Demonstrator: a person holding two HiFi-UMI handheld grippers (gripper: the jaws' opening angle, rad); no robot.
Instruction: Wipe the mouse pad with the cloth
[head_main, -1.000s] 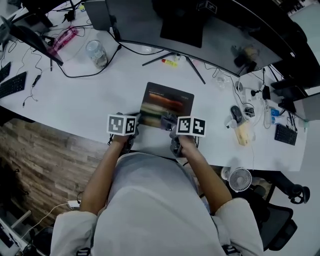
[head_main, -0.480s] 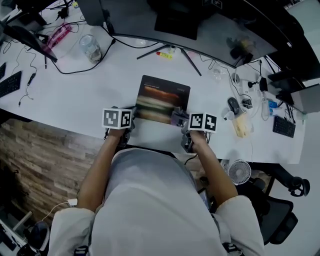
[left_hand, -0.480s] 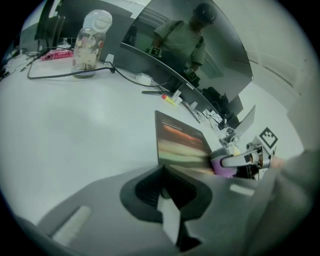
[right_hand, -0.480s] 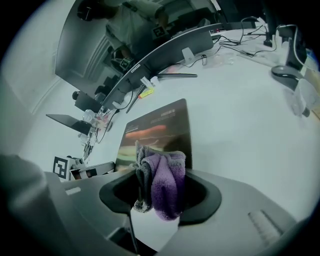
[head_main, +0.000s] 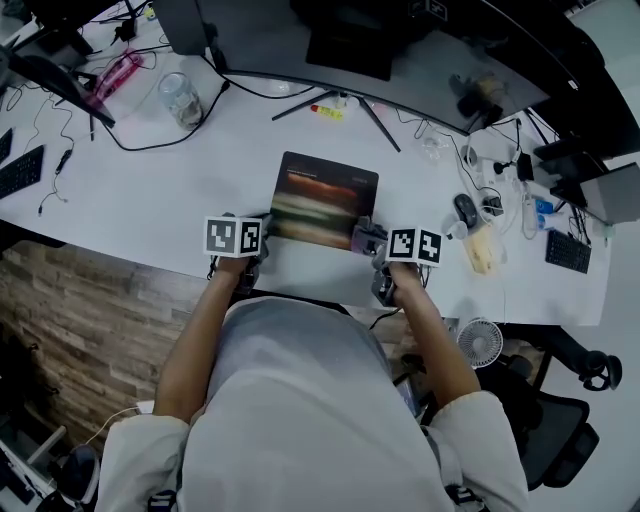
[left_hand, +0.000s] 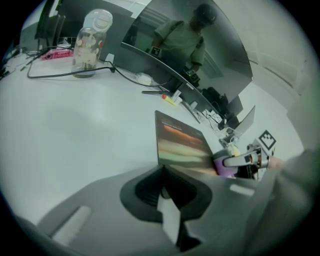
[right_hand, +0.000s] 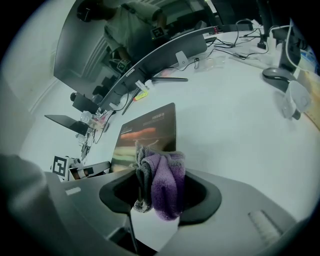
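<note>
The dark mouse pad (head_main: 325, 195) with blurred colour stripes lies on the white desk (head_main: 150, 200) in front of me. My left gripper (head_main: 264, 234) is at the pad's near left corner, and in the left gripper view the pad (left_hand: 180, 145) runs into its shut jaws (left_hand: 162, 187). My right gripper (head_main: 368, 240) is shut on a bunched purple and grey cloth (right_hand: 162, 185). It sits at the pad's near right corner, and the cloth (head_main: 361, 231) touches the pad's edge. In the right gripper view the pad (right_hand: 150, 132) lies just beyond the cloth.
A curved monitor with splayed stand legs (head_main: 340, 100) stands behind the pad. A glass jar (head_main: 180, 97) and cables are at the back left. A mouse (head_main: 466, 210) and small clutter lie to the right. A small fan (head_main: 481, 344) stands below the desk's near edge.
My right gripper has slid to the right along the pad's near edge with the cloth. The left gripper has stayed at the near left corner.
</note>
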